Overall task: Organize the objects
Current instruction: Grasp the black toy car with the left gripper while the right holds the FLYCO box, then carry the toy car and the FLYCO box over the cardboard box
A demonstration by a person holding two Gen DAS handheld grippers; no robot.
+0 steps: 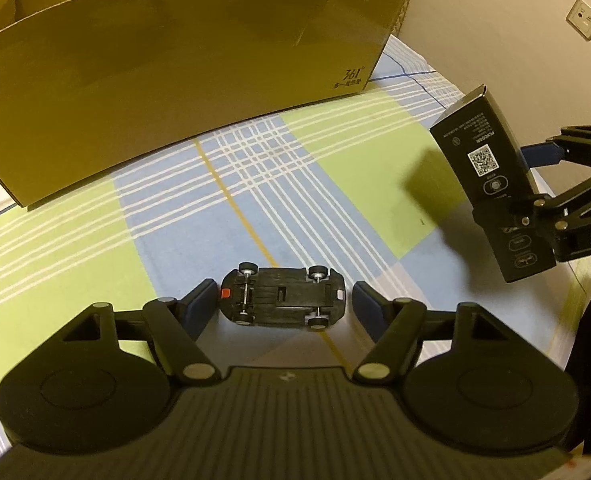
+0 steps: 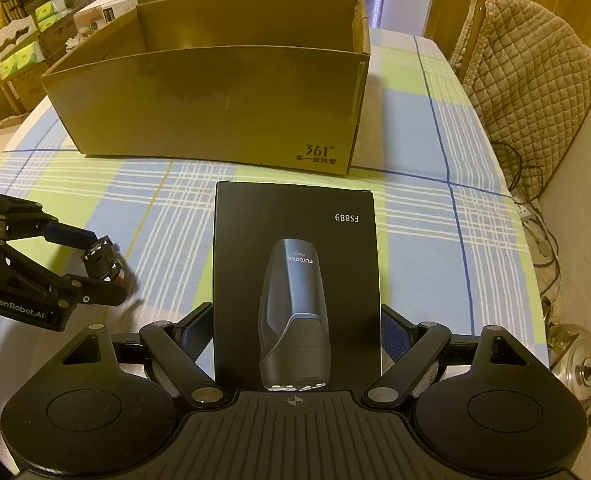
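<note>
A small black toy car (image 1: 283, 298) hangs upside down, wheels toward the camera, gripped end to end by my left gripper (image 1: 283, 300). In the right wrist view the left gripper (image 2: 105, 266) holds the toy car (image 2: 103, 260) a little above the tablecloth at the left. My right gripper (image 2: 297, 328) is shut on a black shaver box (image 2: 295, 264) marked FS889, held flat in front of the camera. From the left wrist view the shaver box (image 1: 491, 184) hangs tilted above the table's right side, in the right gripper (image 1: 523, 180).
A large open cardboard box (image 2: 215, 112) stands on the checked tablecloth (image 2: 415, 220) beyond both grippers; its near wall (image 1: 175, 80) fills the left view. A quilt-covered chair (image 2: 527, 80), cables and a metal kettle (image 2: 575, 360) sit past the table's right edge.
</note>
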